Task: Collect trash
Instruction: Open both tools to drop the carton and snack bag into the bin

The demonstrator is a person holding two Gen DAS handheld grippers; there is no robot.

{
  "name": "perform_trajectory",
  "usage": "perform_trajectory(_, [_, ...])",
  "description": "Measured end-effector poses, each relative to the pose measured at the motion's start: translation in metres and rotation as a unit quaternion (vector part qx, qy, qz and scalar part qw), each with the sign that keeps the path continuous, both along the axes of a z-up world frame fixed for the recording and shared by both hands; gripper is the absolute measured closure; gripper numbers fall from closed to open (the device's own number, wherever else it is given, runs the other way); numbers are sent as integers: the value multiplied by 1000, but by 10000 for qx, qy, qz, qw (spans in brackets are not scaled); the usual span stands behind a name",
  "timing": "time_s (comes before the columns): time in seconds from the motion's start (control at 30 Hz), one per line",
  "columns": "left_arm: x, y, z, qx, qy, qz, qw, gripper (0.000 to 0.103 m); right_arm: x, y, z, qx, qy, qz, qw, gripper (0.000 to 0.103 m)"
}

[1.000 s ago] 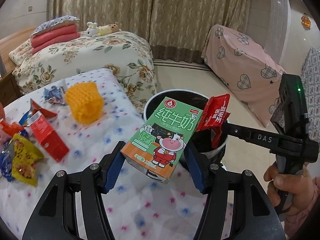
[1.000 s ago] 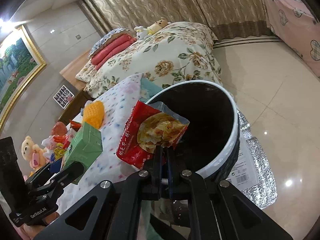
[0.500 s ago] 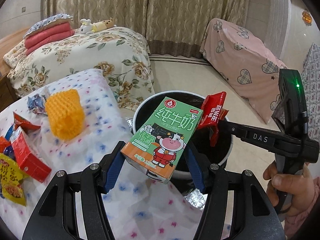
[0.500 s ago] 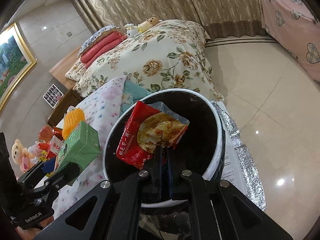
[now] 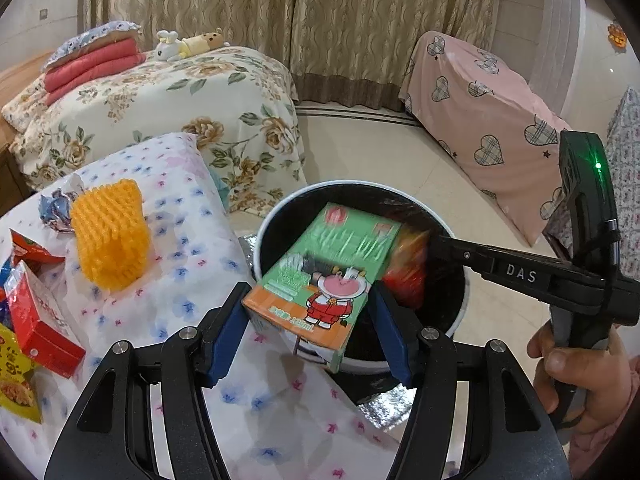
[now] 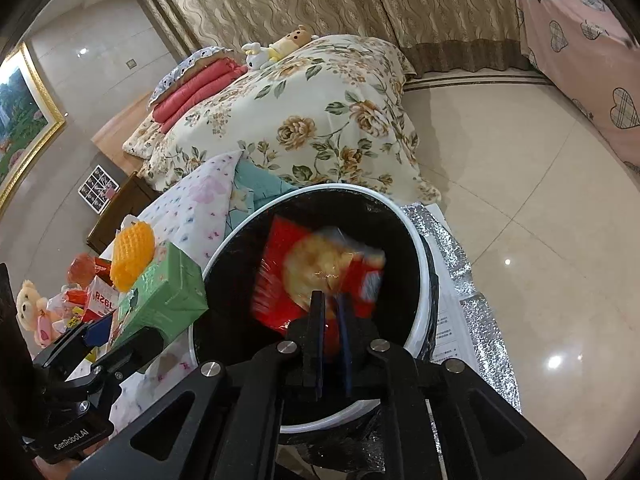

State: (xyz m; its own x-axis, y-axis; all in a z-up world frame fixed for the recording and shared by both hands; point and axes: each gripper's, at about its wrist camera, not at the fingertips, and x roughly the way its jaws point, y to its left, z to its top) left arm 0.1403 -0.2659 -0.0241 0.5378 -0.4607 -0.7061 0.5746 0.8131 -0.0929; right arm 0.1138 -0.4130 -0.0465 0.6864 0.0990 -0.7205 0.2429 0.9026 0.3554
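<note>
A green and orange milk carton (image 5: 326,276) sits between the blue pads of my left gripper (image 5: 310,322), over the near rim of a round white-rimmed black bin (image 5: 460,312); it looks blurred and the right pad stands slightly off it. The carton also shows in the right wrist view (image 6: 166,292). My right gripper (image 6: 332,320) is over the bin (image 6: 418,248) with a small gap between its fingers; a blurred red snack packet (image 6: 320,272) is just ahead of them, inside the bin mouth. The packet shows in the left wrist view (image 5: 406,268).
On the flowered cloth (image 5: 172,216) lie a yellow mesh block (image 5: 110,236), a red box (image 5: 38,320), a yellow snack packet (image 5: 14,376) and a foil wrapper (image 5: 56,210). A floral bed (image 5: 160,100) stands behind, a pink-covered couch (image 5: 488,120) at the right. Foil sheet (image 6: 476,304) lies under the bin.
Both grippers moved further over the bin. The right fingers parted slightly and the red packet is blurred, dropping into the bin. The carton is blurred and lower between the left pads.
</note>
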Motion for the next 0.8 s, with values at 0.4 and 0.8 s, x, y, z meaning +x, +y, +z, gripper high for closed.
perform_trajectory(0.4, [-21, 53, 2, -289, -43, 648, 9975, 26, -16, 17, 10, 233, -358, -39, 9991, 29])
perform_trajectory(0.8, [-43, 132, -2, -472, -23, 1452, 9883, 25, -20, 81, 19, 289, -538, 541, 9967, 24])
